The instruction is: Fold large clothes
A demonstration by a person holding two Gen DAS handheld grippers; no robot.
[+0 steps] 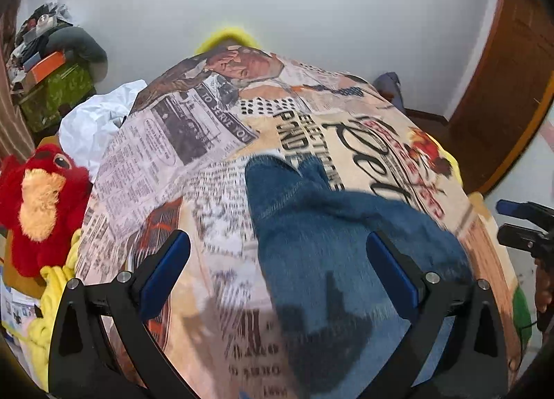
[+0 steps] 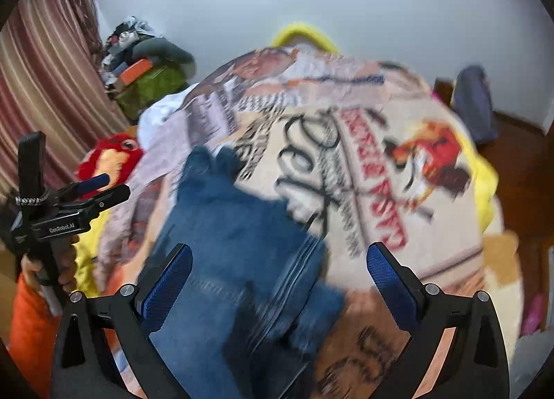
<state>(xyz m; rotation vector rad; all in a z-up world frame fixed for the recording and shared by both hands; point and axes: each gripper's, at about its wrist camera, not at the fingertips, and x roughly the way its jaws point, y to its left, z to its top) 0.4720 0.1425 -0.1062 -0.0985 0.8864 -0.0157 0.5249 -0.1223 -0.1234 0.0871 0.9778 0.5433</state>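
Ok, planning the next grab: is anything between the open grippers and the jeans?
Nothing visible. The jeans lie bare on the printed blanket, straight ahead of the left gripper and the right gripper. The red plush toy sits off to the side.

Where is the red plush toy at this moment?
The red plush toy sits at the left edge of the left wrist view, beside the newspaper-print blanket and below the white cloth; the right wrist view shows it left too.
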